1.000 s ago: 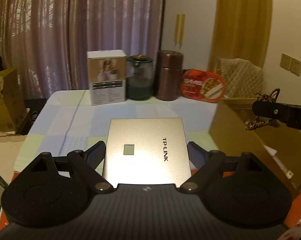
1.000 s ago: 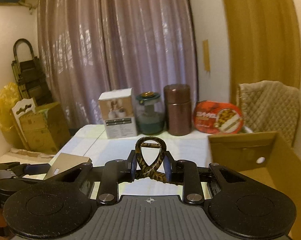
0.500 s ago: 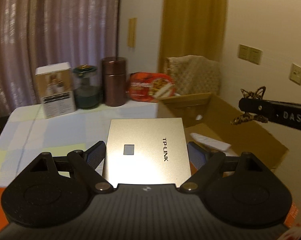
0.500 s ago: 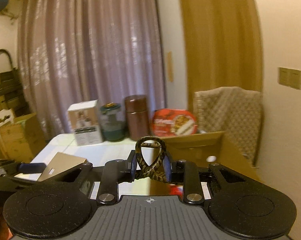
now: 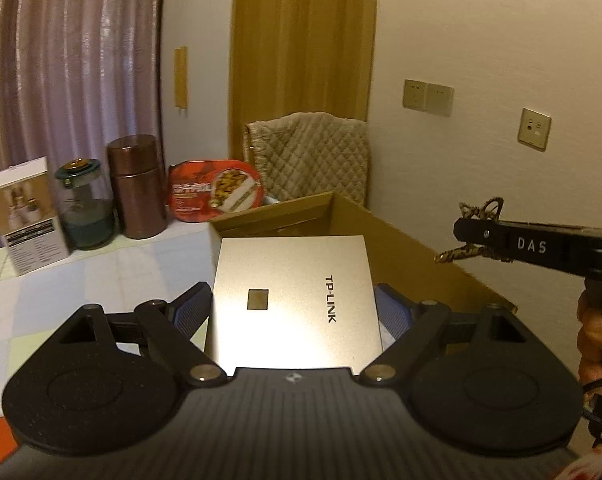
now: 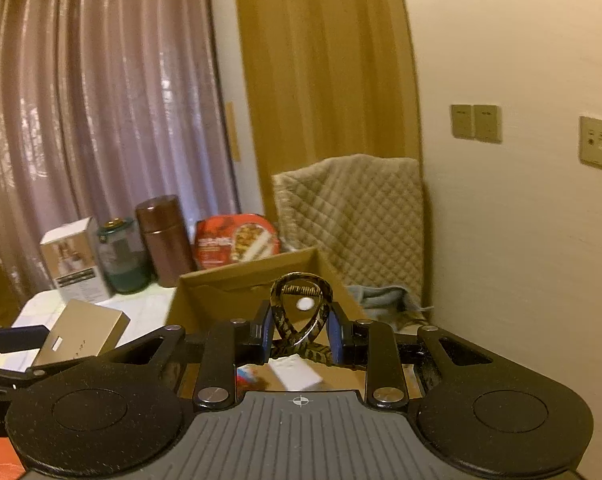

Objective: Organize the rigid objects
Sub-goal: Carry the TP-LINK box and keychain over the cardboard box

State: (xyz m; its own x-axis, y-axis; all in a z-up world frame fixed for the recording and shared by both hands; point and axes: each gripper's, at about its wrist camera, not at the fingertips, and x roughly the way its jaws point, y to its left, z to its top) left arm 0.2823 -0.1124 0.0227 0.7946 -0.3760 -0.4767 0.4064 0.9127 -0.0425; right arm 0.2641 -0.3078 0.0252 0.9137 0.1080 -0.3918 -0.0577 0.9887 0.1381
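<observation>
Left wrist view: the left gripper (image 5: 293,300) is clamped on a flat, champagne-gold TP-LINK box (image 5: 291,300), its blue-padded fingers (image 5: 191,308) pressing the two long side edges. The box lies level, bears a small square window on its top face and black lettering along its right side, and its far end reaches over the near wall of an open cardboard box (image 5: 401,248). To the right, the right gripper (image 5: 475,236) extends sideways above that cardboard box, marked "DAS" on its finger, with a brown patterned hair clip (image 5: 481,210) pinched at its tip; part of the person's hand (image 5: 595,332) shows on its handle. On the table (image 5: 101,276) behind stand a white carton (image 5: 25,220), a green-lidded jar (image 5: 83,208), a brown canister (image 5: 137,188) and a red food tray (image 5: 215,190) leaning upright. Right wrist view: the right gripper (image 6: 301,330) is closed on the hair clip (image 6: 301,312), a looped, snake-patterned piece standing upright between the blue pads, held above the open cardboard box (image 6: 245,276). Inside that box a white packet (image 6: 295,372) lies on the floor. At lower left the TP-LINK box (image 6: 81,330) appears, held by the left gripper (image 6: 17,338) beside the cardboard box. A quilted blanket (image 6: 353,216) drapes behind.
</observation>
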